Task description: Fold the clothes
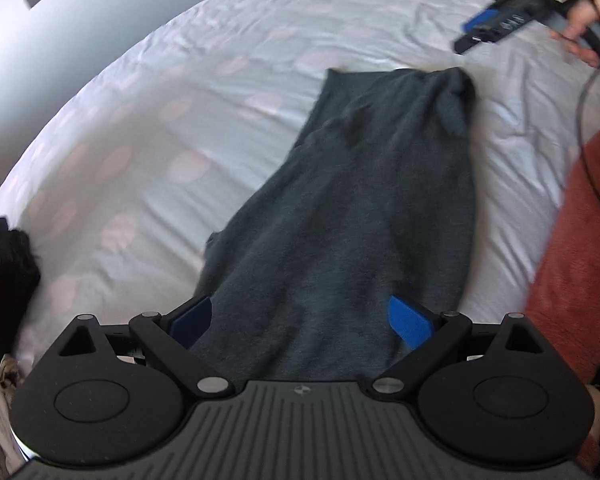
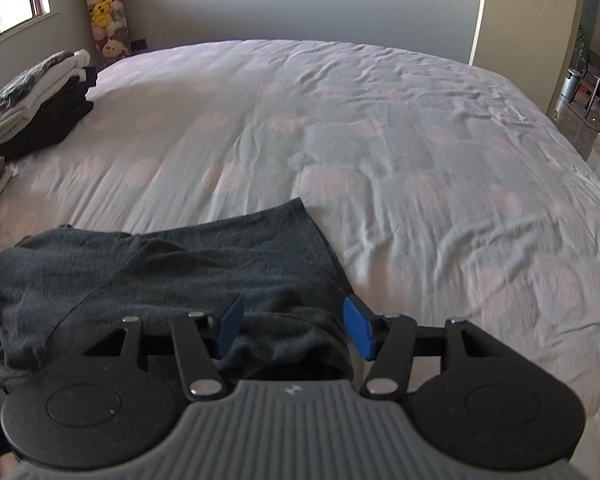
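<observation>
A dark grey garment [image 1: 360, 208] lies lengthwise on the bed sheet [image 1: 140, 140], folded into a long strip with a bunched far corner. My left gripper [image 1: 300, 320] is open, its blue pads [image 1: 408, 320] wide apart over the garment's near end. My right gripper [image 1: 470, 34] hovers at the top right in a hand, just beyond the far corner. In the right wrist view the garment [image 2: 160, 272] sits at the lower left. The right gripper [image 2: 294, 330] is open there, with a rumpled edge of the cloth between its pads [image 2: 358, 330], which do not press on it.
A pile of folded clothes [image 2: 40, 100] sits at the bed's far left, and dark clothes [image 1: 8, 264] show at the left edge. A red fleece sleeve [image 1: 580, 260] and a cable [image 1: 580, 120] are on the right. Stuffed toys [image 2: 106, 12] and a doorway [image 2: 588, 60] lie beyond the bed [image 2: 420, 160].
</observation>
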{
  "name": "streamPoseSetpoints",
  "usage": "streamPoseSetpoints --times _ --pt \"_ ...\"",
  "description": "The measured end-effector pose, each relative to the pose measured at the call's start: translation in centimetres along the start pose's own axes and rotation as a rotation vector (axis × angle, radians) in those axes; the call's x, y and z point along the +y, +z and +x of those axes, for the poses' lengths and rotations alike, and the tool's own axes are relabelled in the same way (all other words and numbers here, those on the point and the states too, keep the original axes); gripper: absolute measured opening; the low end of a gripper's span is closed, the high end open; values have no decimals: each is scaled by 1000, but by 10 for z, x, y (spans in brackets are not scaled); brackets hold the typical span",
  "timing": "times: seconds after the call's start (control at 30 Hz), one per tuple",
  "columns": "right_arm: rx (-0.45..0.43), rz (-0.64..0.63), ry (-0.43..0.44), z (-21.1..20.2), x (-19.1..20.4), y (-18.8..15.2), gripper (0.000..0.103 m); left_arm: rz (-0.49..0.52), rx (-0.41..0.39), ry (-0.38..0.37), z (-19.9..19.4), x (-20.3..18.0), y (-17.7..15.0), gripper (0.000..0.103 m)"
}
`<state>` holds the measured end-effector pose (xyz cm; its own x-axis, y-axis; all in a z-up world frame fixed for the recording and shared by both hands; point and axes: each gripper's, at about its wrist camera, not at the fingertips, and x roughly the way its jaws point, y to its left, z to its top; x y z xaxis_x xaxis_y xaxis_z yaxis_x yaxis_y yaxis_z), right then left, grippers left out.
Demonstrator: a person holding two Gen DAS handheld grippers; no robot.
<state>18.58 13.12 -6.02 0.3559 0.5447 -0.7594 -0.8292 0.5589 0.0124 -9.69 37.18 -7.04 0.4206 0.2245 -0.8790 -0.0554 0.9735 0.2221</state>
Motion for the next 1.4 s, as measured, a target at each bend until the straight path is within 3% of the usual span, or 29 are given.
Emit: streamPoseSetpoints --times 0.23,0.43,0.73,0.9,0.97,1.0,1.03,1.07,1.13,1.4 --pt "27 43 6 44 -9 14 71 -154 162 77 18 82 -34 103" --pt "33 93 23 107 -19 48 77 -242 236 -41 33 127 -77 103" --pt "75 120 -5 200 -14 84 82 -368 352 -236 67 142 -123 103" --pt "113 166 -25 225 -10 82 79 -436 442 -266 88 138 -135 103" --pt "107 166 -44 225 -8 79 68 -446 451 -237 91 133 -136 102" --pt "107 163 -42 223 -7 80 50 -444 445 -220 89 131 -135 93" --pt "110 160 -38 221 -6 80 22 -440 436 -203 87 128 -133 79" --pt "112 158 -34 218 -5 81 9 -440 421 -186 82 127 -129 51" --pt "92 148 -47 206 -3 85 8 -452 386 -159 69 127 -122 28" --pt "-128 160 -143 102 -24 121 7 -488 250 -9 -10 134 -96 20"
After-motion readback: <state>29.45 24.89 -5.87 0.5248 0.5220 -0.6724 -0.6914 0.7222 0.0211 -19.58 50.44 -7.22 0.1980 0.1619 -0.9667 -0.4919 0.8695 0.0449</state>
